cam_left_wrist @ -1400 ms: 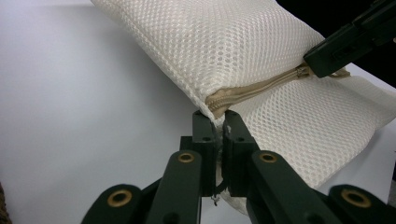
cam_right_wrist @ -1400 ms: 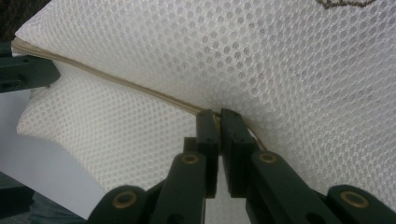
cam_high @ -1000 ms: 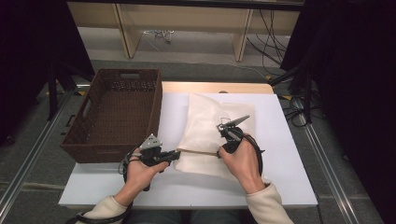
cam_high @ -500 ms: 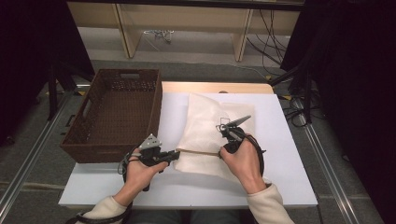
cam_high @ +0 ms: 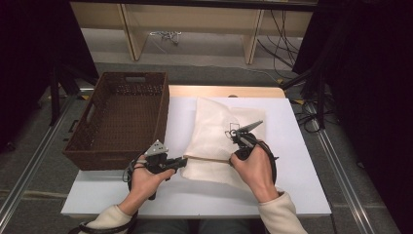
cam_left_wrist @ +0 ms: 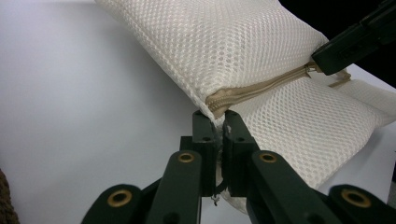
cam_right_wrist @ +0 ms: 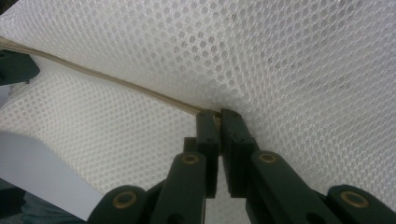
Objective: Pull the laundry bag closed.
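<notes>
Two grippers, high view: mesh bag [cam_high: 214, 139] lies mid-table [cam_high: 302, 161], wicker basket [cam_high: 117, 119] at nine o'clock.
Left gripper view: left gripper [cam_left_wrist: 216, 122] pinches the zipper [cam_left_wrist: 261, 86] end.
Right gripper view: right gripper [cam_right_wrist: 215, 115] clamped on the zipper line.

So there's a white table [cam_high: 302, 146] with a pale wooden strip [cam_high: 226, 91] running along its far edge. A dark brown wicker basket [cam_high: 78, 146] sits at the table's left side, hanging partly past the edge, with a handle slot cut in its far wall. Looks empty as far as I can tell. Past the table there's a light wooden shelf frame [cam_high: 127, 29] with upright legs, and a small tangle of wire [cam_high: 165, 35] on the floor under it. Black cables [cam_high: 277, 34] trail down on the right. Grey floor all round, with metal rails [cam_high: 34, 161] running along both sides.
</notes>
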A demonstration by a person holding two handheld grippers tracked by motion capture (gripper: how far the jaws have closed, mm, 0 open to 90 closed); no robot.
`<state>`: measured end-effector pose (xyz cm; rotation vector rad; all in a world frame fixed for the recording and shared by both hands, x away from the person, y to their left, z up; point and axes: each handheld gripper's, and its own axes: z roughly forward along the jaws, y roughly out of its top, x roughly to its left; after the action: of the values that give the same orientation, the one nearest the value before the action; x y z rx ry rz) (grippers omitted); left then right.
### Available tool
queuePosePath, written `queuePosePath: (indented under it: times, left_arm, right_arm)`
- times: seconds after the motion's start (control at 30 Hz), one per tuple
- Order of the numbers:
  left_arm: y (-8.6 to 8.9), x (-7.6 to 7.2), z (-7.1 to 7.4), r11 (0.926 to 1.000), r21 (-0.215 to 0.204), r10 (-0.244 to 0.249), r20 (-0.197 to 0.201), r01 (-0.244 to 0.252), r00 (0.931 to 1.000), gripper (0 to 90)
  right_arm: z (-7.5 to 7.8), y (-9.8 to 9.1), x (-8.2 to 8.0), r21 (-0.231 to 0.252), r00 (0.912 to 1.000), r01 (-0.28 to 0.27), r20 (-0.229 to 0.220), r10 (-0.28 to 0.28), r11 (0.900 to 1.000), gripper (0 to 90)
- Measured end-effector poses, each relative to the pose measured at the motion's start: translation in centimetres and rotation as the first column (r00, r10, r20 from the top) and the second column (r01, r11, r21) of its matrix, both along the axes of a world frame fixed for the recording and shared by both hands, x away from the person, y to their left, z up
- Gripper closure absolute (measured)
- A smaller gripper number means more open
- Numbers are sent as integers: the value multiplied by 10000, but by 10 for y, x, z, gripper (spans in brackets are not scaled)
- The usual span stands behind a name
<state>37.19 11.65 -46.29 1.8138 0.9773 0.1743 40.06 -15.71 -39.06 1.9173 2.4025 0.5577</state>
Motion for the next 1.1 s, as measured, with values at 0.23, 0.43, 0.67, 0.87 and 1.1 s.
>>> queuePosePath:
  times: [0.23, 0.43, 0.67, 0.87, 1.1]
  left_arm:
    - [0, 0, 0, 9999, -24, 113, -16, -113, 9999, 852]
    - [0, 0, 0, 9999, -93, 100, 19, -100, 9999, 851]
    - [0, 0, 0, 9999, -91, 101, 8, -101, 9999, 852]
    - [1, 1, 0, 10000, -9, 74, 19, -74, 10000, 851]
    - [0, 1, -1, 9998, -138, 106, -67, -107, 9999, 851]
  right_arm:
    - [-1, -3, 1, -19, 10000, -30, 18, 30, 10000, 876]
    - [-2, -6, 2, -116, 9993, -283, 231, 286, 9995, 876]
    - [2, -4, 0, -28, 9997, 248, -80, -248, 9997, 876]
    - [-1, -7, 1, -3, 9994, -189, 301, 189, 9998, 876]
    - [1, -6, -1, -104, 9999, 145, -4, -145, 9998, 876]
